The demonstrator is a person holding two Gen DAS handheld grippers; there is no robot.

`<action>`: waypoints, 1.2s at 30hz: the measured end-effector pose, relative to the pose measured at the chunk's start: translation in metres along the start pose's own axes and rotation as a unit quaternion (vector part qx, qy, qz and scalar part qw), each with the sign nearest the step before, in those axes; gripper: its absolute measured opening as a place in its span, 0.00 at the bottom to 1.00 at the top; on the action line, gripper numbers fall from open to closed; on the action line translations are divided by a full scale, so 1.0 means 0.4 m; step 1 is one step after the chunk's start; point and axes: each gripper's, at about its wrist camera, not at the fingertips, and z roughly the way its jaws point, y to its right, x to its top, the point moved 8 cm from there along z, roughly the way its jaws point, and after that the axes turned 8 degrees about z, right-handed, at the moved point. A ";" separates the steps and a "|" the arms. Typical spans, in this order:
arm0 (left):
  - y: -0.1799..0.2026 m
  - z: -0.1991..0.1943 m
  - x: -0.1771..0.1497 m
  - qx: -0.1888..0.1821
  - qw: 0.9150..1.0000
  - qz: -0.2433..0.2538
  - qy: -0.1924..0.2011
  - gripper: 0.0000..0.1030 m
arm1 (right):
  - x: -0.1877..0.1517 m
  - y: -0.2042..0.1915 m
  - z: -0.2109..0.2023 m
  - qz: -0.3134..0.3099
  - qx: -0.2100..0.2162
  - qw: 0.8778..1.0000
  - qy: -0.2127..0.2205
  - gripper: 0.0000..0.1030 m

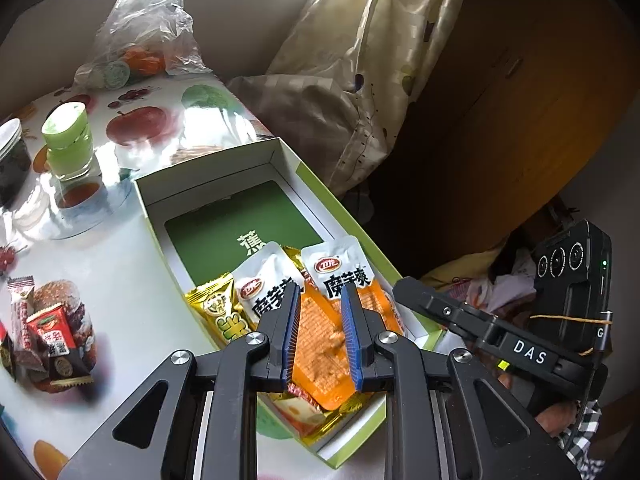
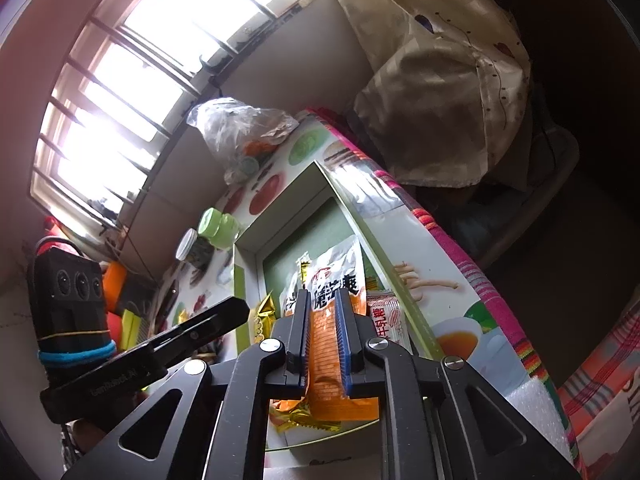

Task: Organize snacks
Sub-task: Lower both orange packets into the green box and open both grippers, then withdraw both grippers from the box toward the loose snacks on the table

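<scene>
Left gripper [image 1: 320,332]: your jaws are parted, blue pads astride an orange snack pouch [image 1: 320,344] lying in the box [image 1: 224,172]. There's a gap on both sides and the pads aren't pressing on it, so it's released.

Right gripper [image 2: 322,336]: jaws are only slightly apart, and an orange-and-white pouch [image 2: 326,344] runs between the pads. From the right wrist view I can't tell whether the pads press on it or just flank it.

The pouches sit at the near end of the open white box with the green rim. In the left wrist view, a second white-topped pouch [image 1: 262,280] is just left of the one under your jaws, with a gold wrapper [image 1: 218,308] beside that. More gold foil [image 1: 316,420] sits under the orange pouch. A green card [image 1: 240,220] covers the box floor further in.

Loose snacks are still out on the table: a small pile of red and brown wrapped pieces [image 1: 44,340], left of the box and well apart from it.

Further back on the fruit-print tablecloth [image 1: 152,120] are a green-lidded jar [image 1: 70,136] and a clear plastic bag [image 1: 144,28].
</scene>
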 end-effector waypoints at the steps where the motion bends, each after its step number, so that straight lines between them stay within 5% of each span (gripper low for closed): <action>1: 0.001 -0.004 -0.002 0.001 1.000 0.001 0.001 0.21 | -0.002 -0.003 -0.002 -0.002 -0.001 1.000 0.001 0.12; 36: -0.106 -0.291 -0.102 0.119 0.990 -0.018 0.074 0.23 | -0.095 -0.164 -0.019 -0.108 -0.048 0.993 0.023 0.29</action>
